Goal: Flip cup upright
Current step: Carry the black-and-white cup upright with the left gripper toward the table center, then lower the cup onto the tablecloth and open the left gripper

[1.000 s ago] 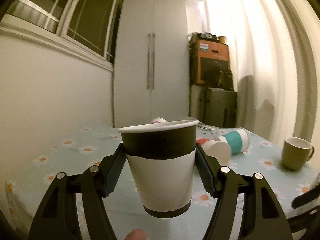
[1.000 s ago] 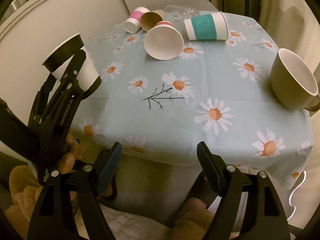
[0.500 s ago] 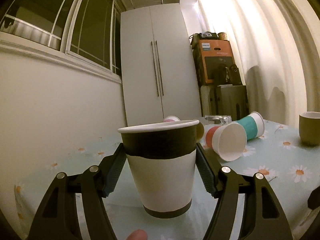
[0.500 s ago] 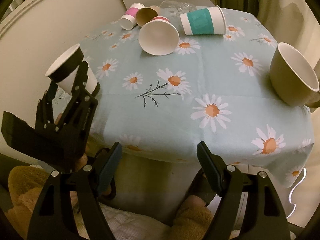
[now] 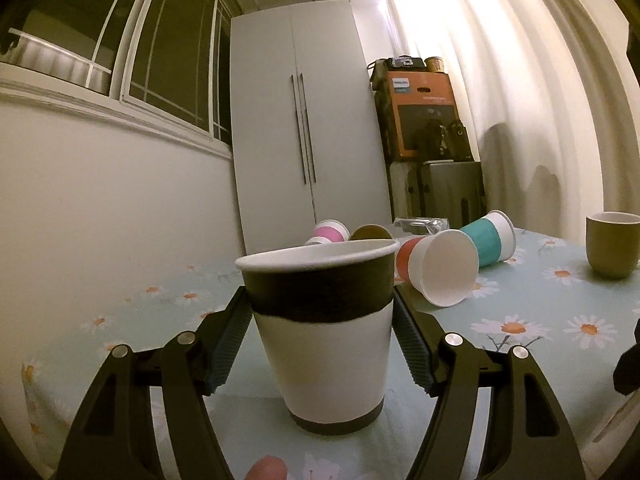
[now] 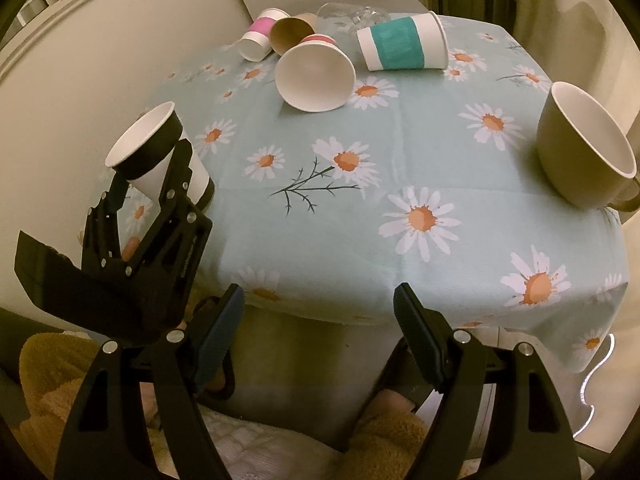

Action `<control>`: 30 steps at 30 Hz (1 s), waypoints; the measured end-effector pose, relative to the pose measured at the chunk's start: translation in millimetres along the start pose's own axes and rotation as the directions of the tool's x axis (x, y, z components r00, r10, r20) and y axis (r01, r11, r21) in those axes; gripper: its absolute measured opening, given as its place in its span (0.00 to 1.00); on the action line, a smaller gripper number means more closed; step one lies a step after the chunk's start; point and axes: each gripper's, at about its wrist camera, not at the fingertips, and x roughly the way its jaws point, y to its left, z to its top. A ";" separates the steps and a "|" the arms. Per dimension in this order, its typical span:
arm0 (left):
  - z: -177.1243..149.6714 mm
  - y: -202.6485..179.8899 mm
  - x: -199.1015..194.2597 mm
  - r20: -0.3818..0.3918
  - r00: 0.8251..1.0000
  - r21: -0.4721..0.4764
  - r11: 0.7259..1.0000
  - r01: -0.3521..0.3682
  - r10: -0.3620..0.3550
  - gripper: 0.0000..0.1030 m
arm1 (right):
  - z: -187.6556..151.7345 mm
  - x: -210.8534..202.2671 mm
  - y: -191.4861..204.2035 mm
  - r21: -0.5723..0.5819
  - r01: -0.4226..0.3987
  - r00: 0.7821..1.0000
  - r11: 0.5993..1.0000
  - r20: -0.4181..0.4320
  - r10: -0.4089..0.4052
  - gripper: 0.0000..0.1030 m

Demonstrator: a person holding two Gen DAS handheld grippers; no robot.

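Black claw arms – silver screws, ribbed pads.

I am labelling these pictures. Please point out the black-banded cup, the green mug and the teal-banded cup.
black-banded cup (image 5: 324,356): left wrist view, white side wall.
green mug (image 6: 572,160): right wrist view, outer wall.
teal-banded cup (image 6: 396,46): right wrist view, teal band.

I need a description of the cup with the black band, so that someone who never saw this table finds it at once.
Start at the daisy tablecloth and go to its left edge, near the wall, away from the fallen cups. There the black-banded cup stands mouth up between the fingers of the left tongs. Unlike the pink-banded cup, red-banded cup and teal-banded cup, it is not lying on its side.
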 end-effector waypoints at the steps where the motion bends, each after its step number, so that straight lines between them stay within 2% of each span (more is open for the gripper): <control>1: 0.7 0.5 -0.8 0.004 1.000 0.000 1.000 -0.002 0.002 0.72 | 0.2 -0.2 0.3 0.001 -0.001 1.000 1.000 0.001 0.001 0.74; 2: 1.1 1.2 -1.1 0.003 1.000 -0.004 1.000 0.000 0.000 0.76 | 0.0 -0.5 0.4 0.001 -0.002 1.000 1.000 0.001 0.002 0.74; 8: 2.3 1.5 -2.5 -0.010 1.000 -0.007 1.000 0.001 -0.002 0.76 | -1.2 -1.7 0.4 0.003 -0.005 1.000 1.000 0.004 0.005 0.74; 10: 4.9 2.7 -3.9 -0.016 1.000 -0.012 1.000 0.003 -0.003 0.81 | -1.0 -2.2 -0.9 0.009 -0.006 1.000 1.000 0.006 0.006 0.74; 11: 6.2 2.9 -4.7 -0.018 1.000 -0.015 1.000 0.003 -0.003 0.91 | -0.8 -2.9 -1.5 0.012 -0.007 1.000 1.000 0.008 0.007 0.74; 12: 8.4 3.7 -5.9 -0.019 1.000 -0.016 1.000 0.007 -0.008 0.93 | -0.3 -4.0 -2.1 0.016 -0.009 1.000 1.000 0.013 0.009 0.74; 18: 23.2 9.9 -17.5 -0.025 0.999 -0.025 0.999 0.043 -0.044 0.93 | -0.1 -11.5 -7.0 0.042 -0.024 0.999 0.999 0.045 0.022 0.74; 26: 61.7 24.8 -51.0 -0.029 0.997 0.004 0.997 0.077 -0.076 0.94 | -6.8 -26.3 -7.5 0.067 -0.040 0.995 0.997 0.089 0.034 0.74; 30: 86.7 33.7 -71.8 -0.044 0.990 0.009 0.990 0.138 -0.137 0.94 | -10.1 -34.1 -1.6 0.050 -0.035 0.992 0.998 0.120 0.029 0.74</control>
